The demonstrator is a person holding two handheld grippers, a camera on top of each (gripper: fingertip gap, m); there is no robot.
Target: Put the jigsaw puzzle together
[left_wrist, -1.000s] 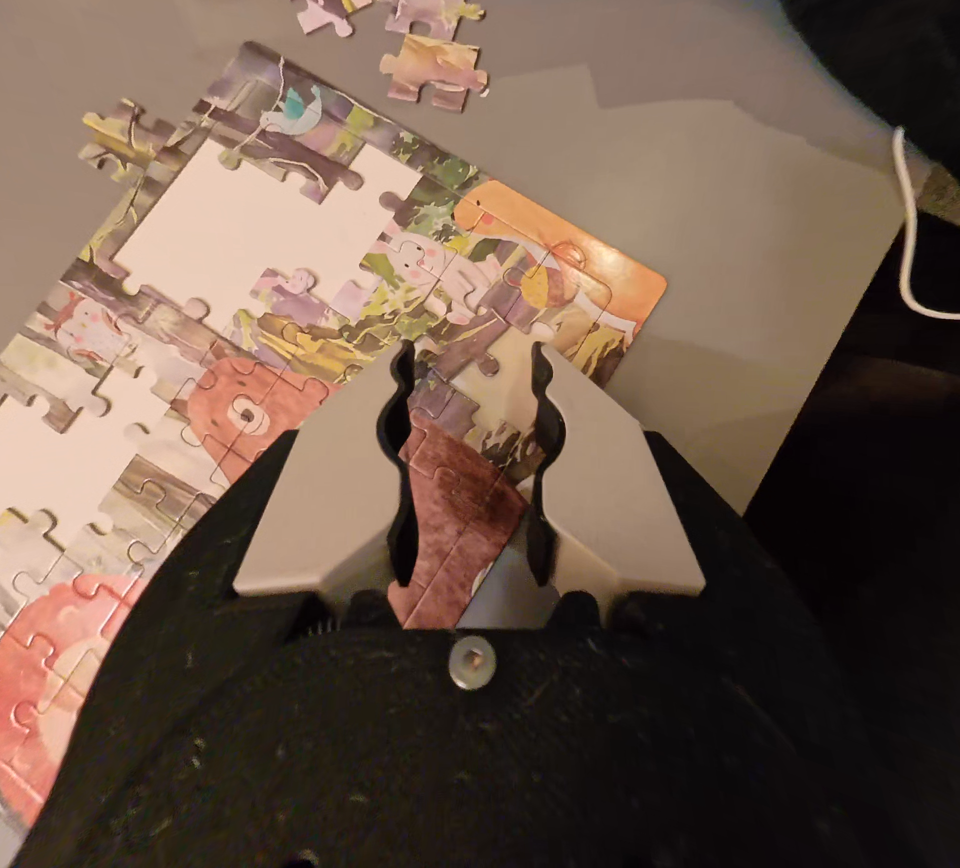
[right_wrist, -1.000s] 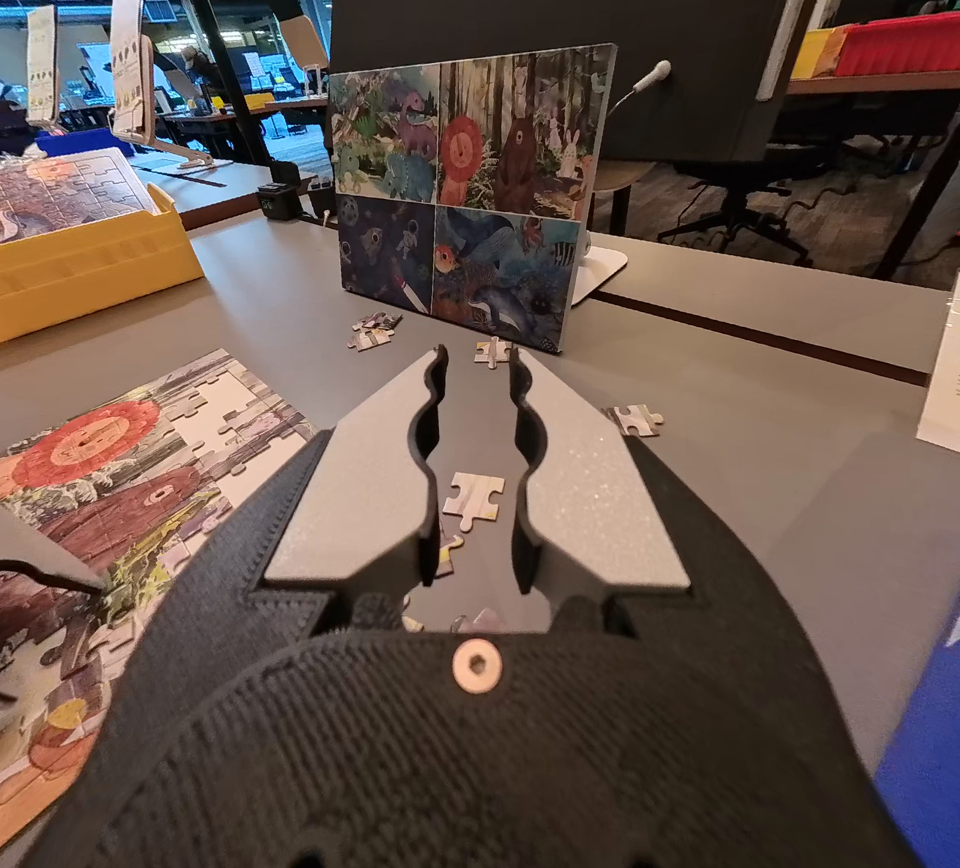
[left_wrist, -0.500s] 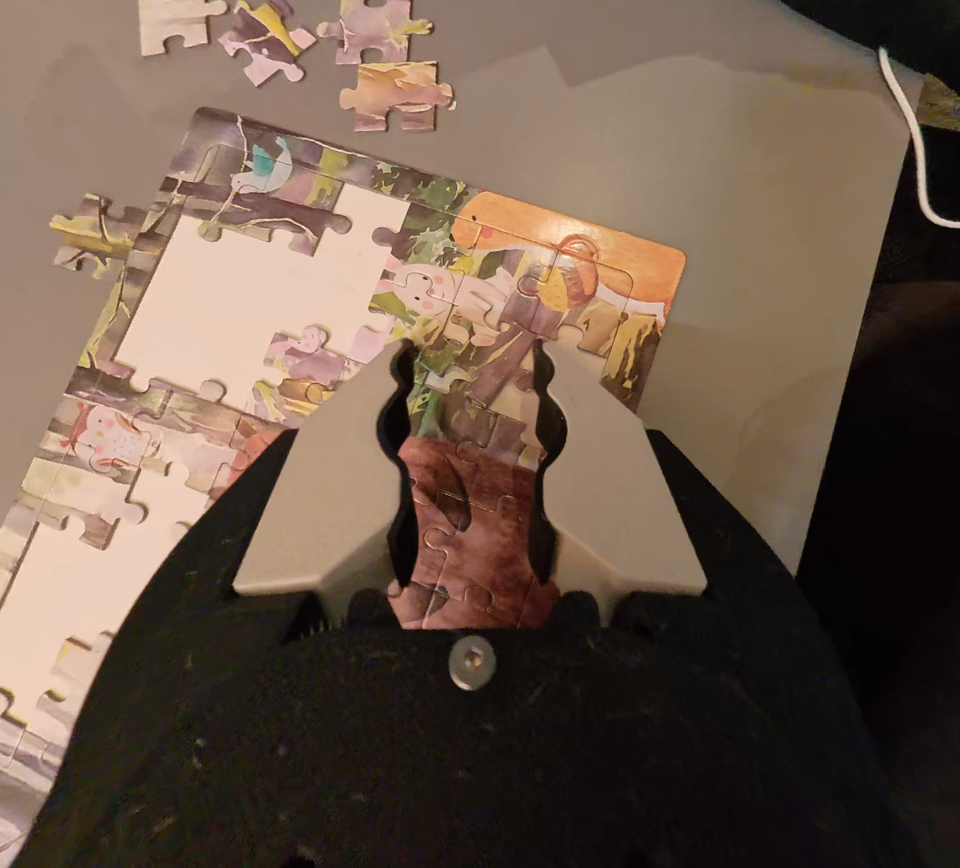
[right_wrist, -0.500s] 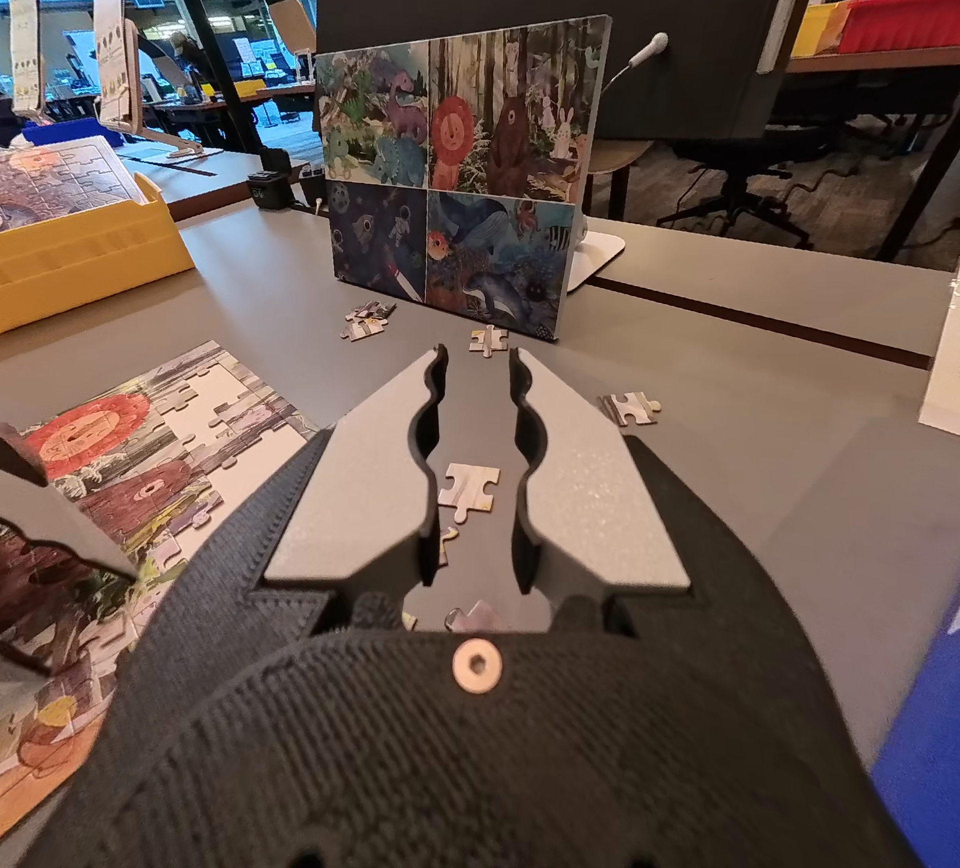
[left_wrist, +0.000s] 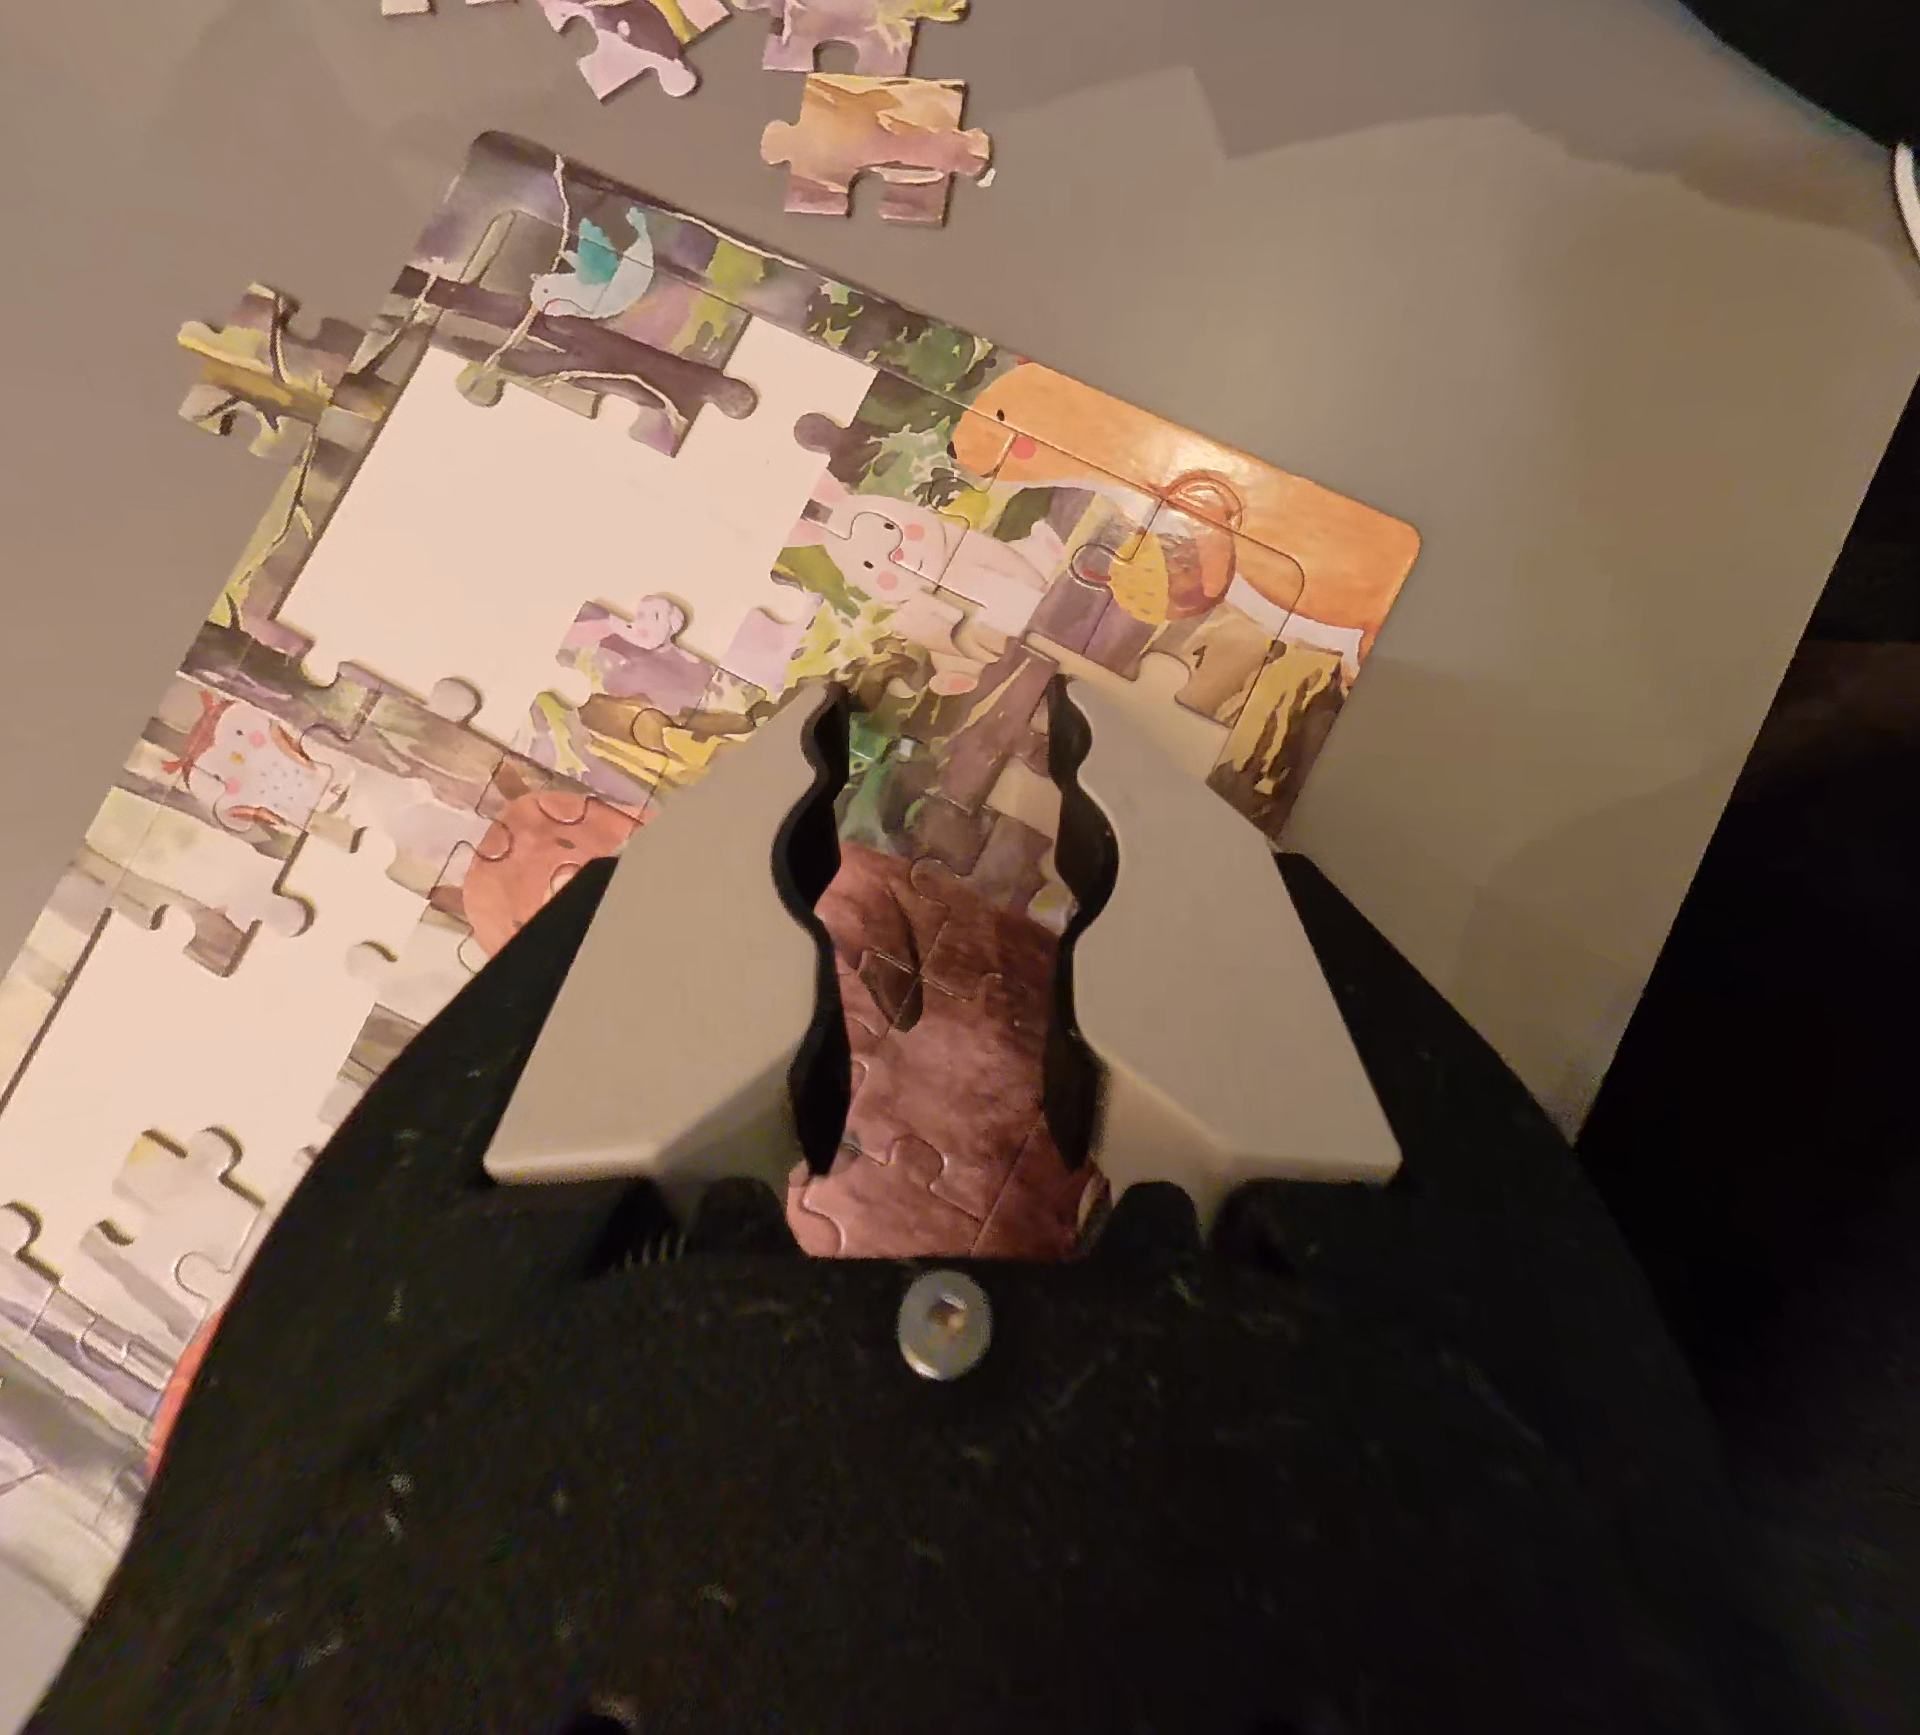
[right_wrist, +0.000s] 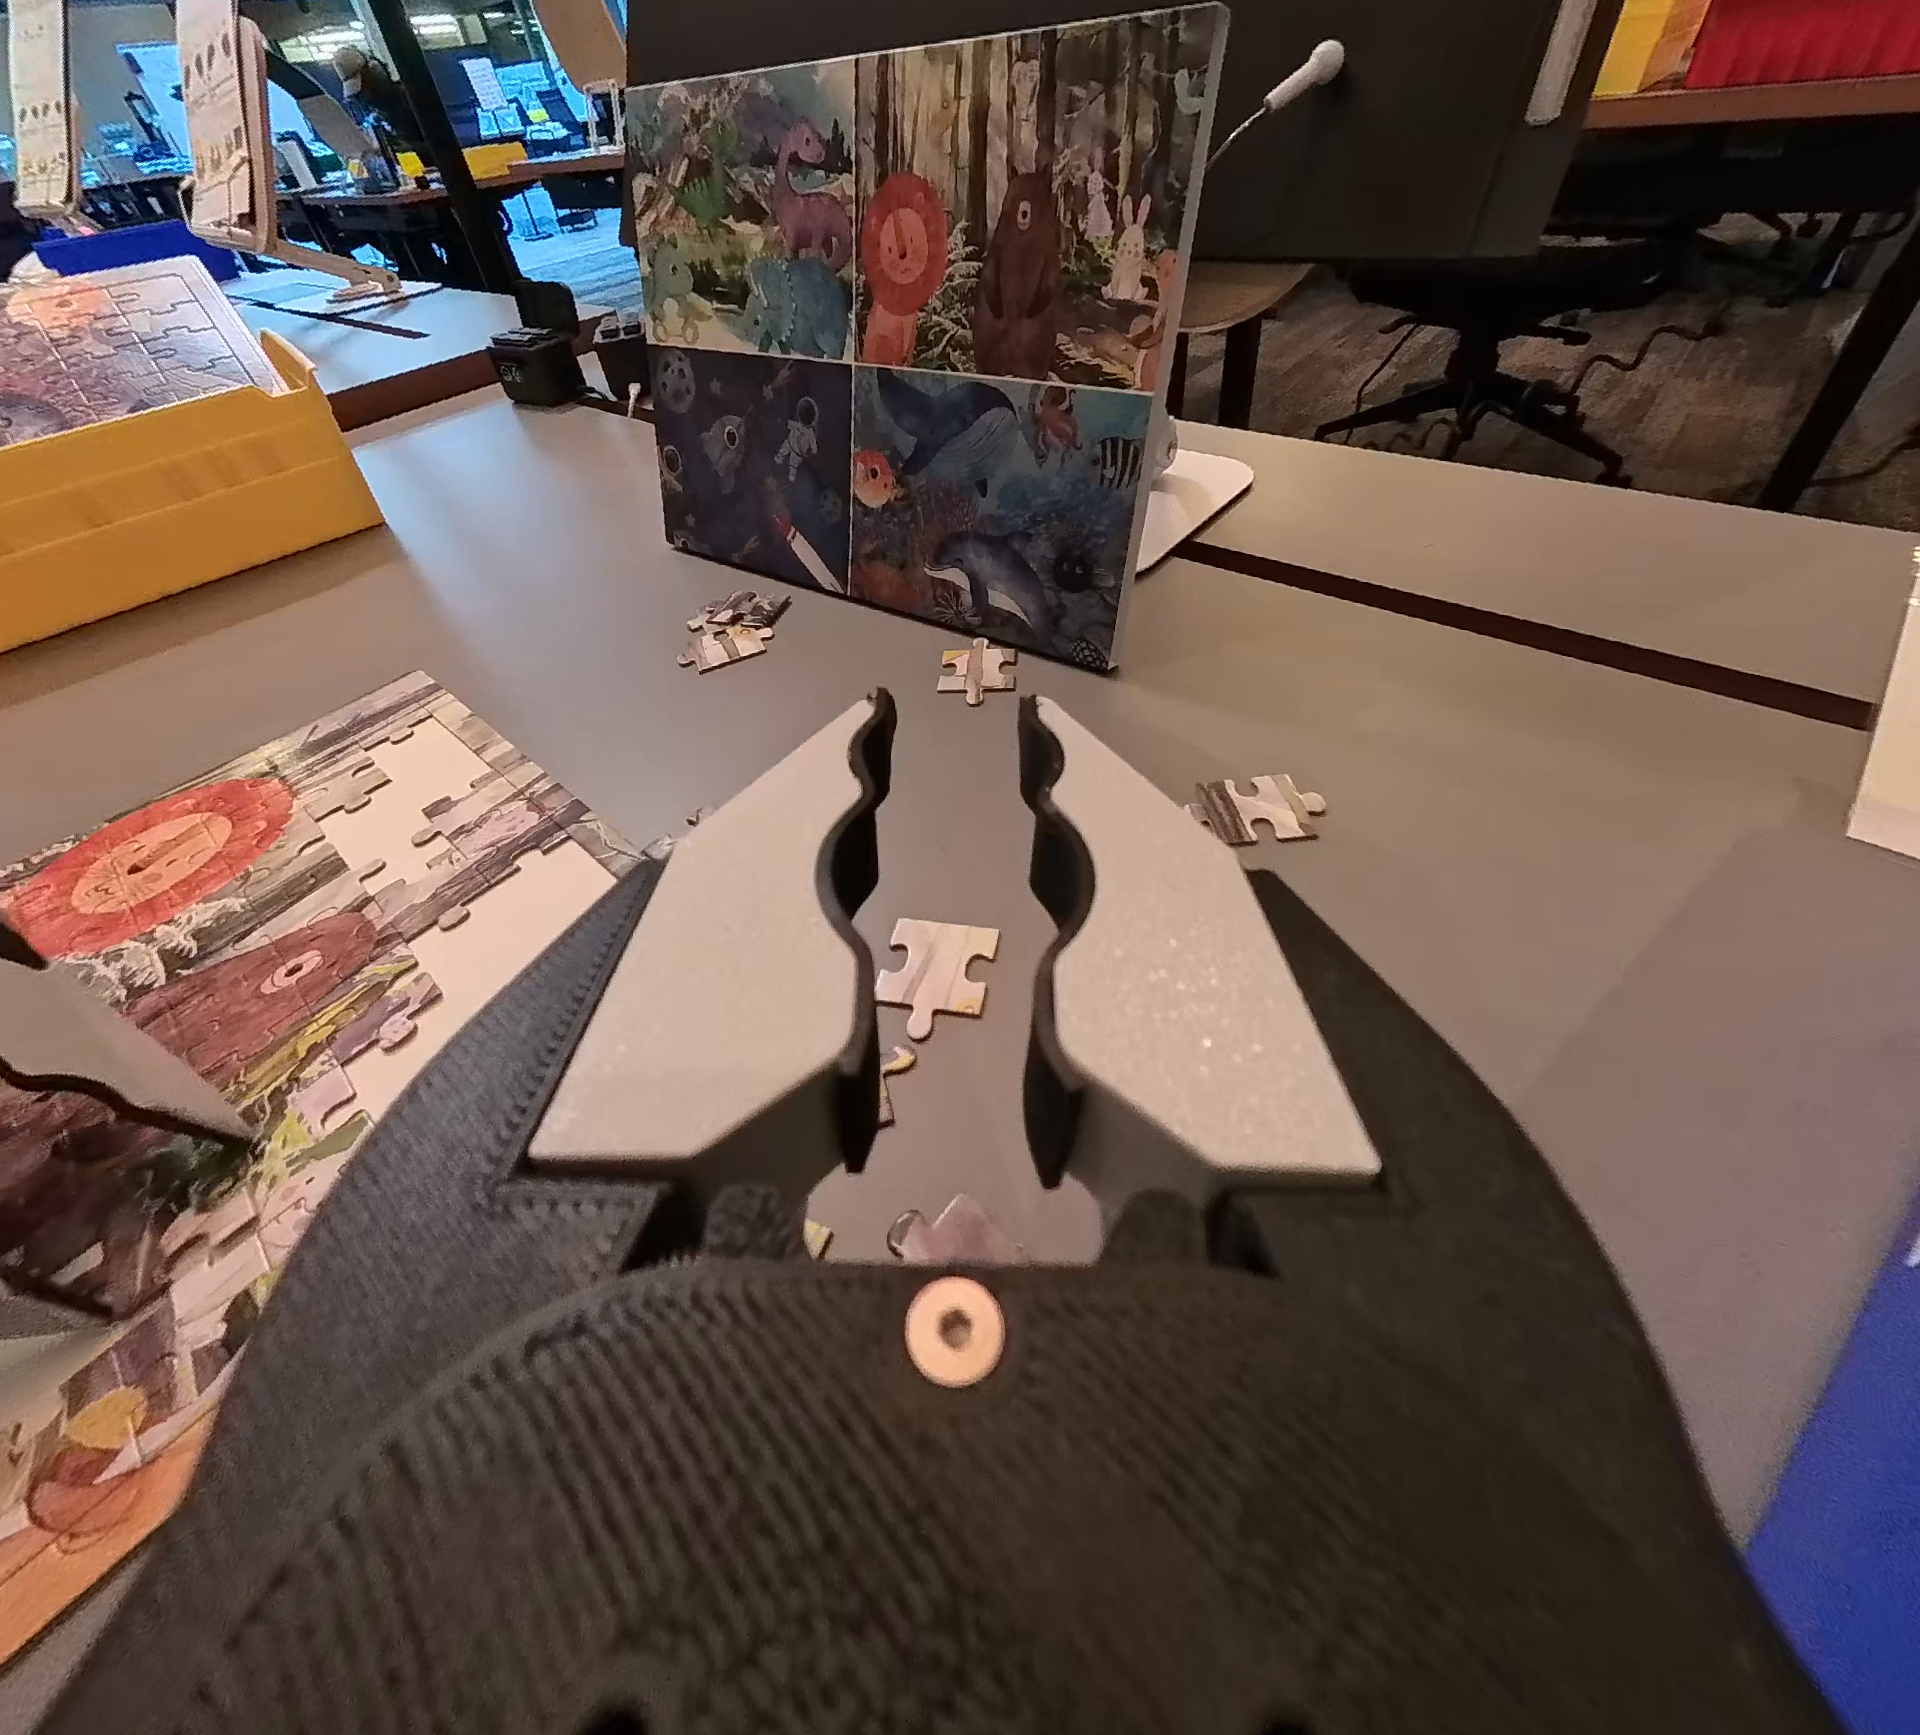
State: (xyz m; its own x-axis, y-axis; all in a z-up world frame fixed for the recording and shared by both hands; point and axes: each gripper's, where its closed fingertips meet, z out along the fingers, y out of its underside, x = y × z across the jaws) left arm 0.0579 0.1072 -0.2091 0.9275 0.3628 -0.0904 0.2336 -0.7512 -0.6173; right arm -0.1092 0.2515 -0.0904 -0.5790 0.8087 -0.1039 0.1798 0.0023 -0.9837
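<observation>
Hovering over the jigsaw puzzle (left_wrist: 582, 522), the left gripper (left_wrist: 940, 698) parted, seemingly empty; the right gripper (right_wrist: 951, 714) likewise, facing loose pieces (right_wrist: 935, 963).

My left gripper (left_wrist: 940, 698) covers the puzzle (left_wrist: 582, 542) toward 6 o'clock, and the frame crops it at 9. At 6 in the right view, a loose piece (right_wrist: 961, 1230) hides behind the gripper body.
</observation>
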